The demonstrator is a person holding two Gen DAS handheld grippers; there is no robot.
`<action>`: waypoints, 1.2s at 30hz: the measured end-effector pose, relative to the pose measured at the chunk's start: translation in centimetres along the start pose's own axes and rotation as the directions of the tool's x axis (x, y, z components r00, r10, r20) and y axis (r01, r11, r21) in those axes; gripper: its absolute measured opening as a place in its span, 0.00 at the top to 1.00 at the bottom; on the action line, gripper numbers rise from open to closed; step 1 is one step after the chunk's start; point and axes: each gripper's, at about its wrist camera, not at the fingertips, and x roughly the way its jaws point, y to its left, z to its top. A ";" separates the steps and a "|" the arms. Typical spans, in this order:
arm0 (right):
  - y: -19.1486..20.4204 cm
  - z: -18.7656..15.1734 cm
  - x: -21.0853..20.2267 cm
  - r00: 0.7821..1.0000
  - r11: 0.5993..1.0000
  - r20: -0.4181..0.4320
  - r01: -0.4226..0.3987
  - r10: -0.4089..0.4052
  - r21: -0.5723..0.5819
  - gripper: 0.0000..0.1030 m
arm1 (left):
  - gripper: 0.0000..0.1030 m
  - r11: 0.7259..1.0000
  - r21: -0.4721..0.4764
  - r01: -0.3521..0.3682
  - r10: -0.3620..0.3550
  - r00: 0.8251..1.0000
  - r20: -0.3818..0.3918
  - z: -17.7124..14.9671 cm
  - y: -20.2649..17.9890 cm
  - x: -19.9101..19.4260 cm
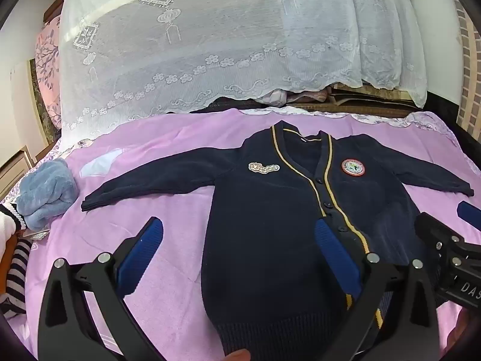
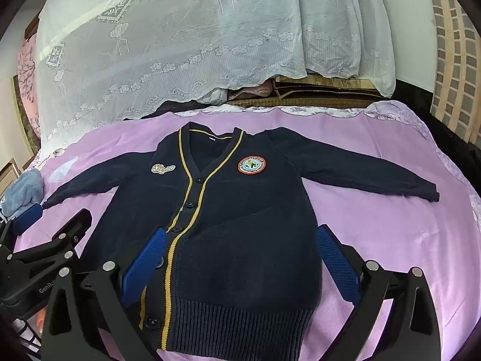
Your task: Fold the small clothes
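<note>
A small navy cardigan (image 1: pixel 270 210) with yellow trim and two chest badges lies flat, face up, on a pink sheet (image 1: pixel 156 150), sleeves spread to both sides. My left gripper (image 1: pixel 237 240) is open above the cardigan's lower left half, holding nothing. My right gripper (image 2: pixel 240 249) is open above the cardigan's (image 2: pixel 240 210) lower right half, holding nothing. Each gripper shows at the edge of the other's view: the right gripper in the left wrist view (image 1: pixel 451 231), the left gripper in the right wrist view (image 2: pixel 51 225).
A folded light blue fleece garment (image 1: pixel 45 192) lies at the sheet's left edge. A striped garment (image 1: pixel 15 270) is at the far left. A white lace cover (image 1: pixel 210 45) drapes over bedding behind the sheet. A brick-pattern wall (image 2: pixel 451 60) is at right.
</note>
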 end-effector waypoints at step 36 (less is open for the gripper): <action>0.4 -0.4 0.6 1.000 1.000 -0.014 -0.005 0.006 0.005 0.03 | 0.04 1.000 -0.006 0.026 -0.026 0.999 -0.027 -0.7 -0.2 0.3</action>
